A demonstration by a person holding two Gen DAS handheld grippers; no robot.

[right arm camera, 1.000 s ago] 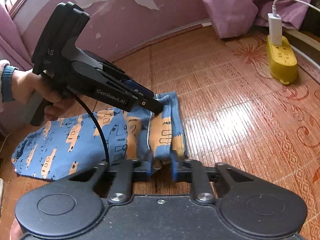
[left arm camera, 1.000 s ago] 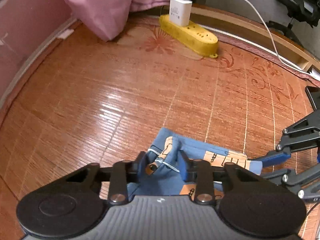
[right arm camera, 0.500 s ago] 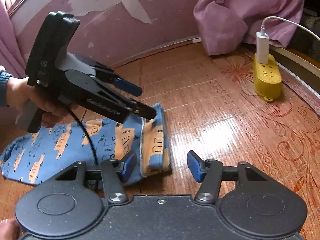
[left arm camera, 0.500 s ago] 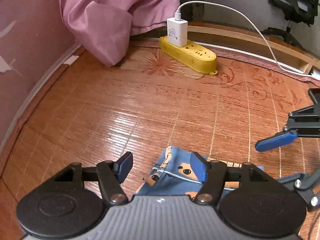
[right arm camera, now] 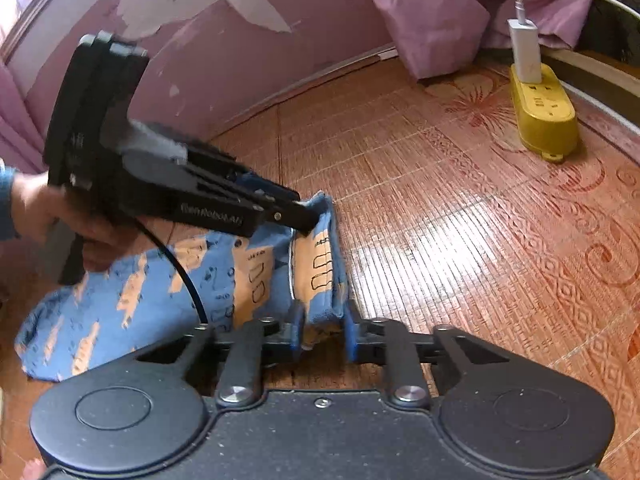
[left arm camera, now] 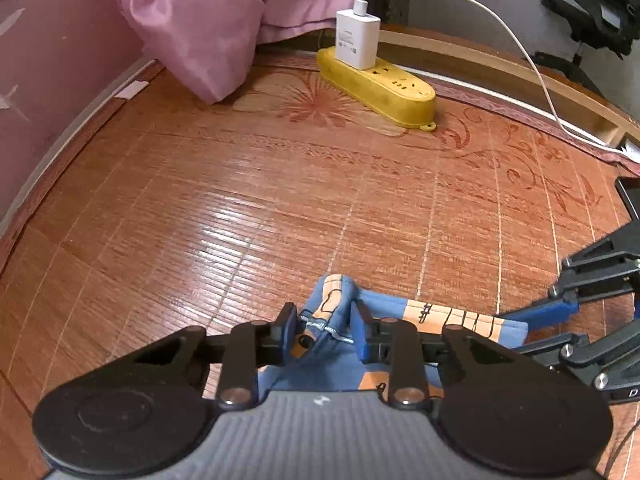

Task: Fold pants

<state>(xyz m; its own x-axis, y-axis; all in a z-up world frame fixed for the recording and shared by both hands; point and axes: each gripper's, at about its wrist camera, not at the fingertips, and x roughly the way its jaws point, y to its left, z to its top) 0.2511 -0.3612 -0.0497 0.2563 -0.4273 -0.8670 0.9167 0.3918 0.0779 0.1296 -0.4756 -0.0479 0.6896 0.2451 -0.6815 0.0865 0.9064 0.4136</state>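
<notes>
1. Left gripper (left arm camera: 325,330): jaws closed on a bunched edge of the pants (left arm camera: 460,320), with blue fabric and a drawstring-like cord pinched between the pads. Seen from the right wrist view, left gripper (right arm camera: 308,220) comes in from 9 o'clock and bites the far corner of the folded edge.
2. Right gripper (right arm camera: 322,330): jaws closed on the near corner of the same folded edge, with fabric filling the gap between the blue pads. In the left wrist view its blue fingertips (left arm camera: 548,309) sit at 3 o'clock, touching the edge of the pants.
3. Pants (right arm camera: 160,280): blue with an orange vehicle print. They lie on the woven bamboo mat (right arm camera: 460,220). The body spreads toward 8 o'clock in the right wrist view. The gripped edge stands up off the mat between the two grippers.
4. A hand (right arm camera: 52,216) with a blue cuff holds the left gripper's handle at 9 o'clock; this part is motion-blurred.
5. Yellow power strip (left arm camera: 380,88) sits at 12 o'clock on the mat, well apart from the pants. A white charger (left arm camera: 357,39) is plugged in, and its white cable (left arm camera: 520,48) runs off toward 2 o'clock.
6. Pink cloth (left arm camera: 208,28) hangs onto the mat at 11 o'clock, just beside the strip.
7. Pink wall (right arm camera: 240,40) with peeled paint patches runs behind the mat.
</notes>
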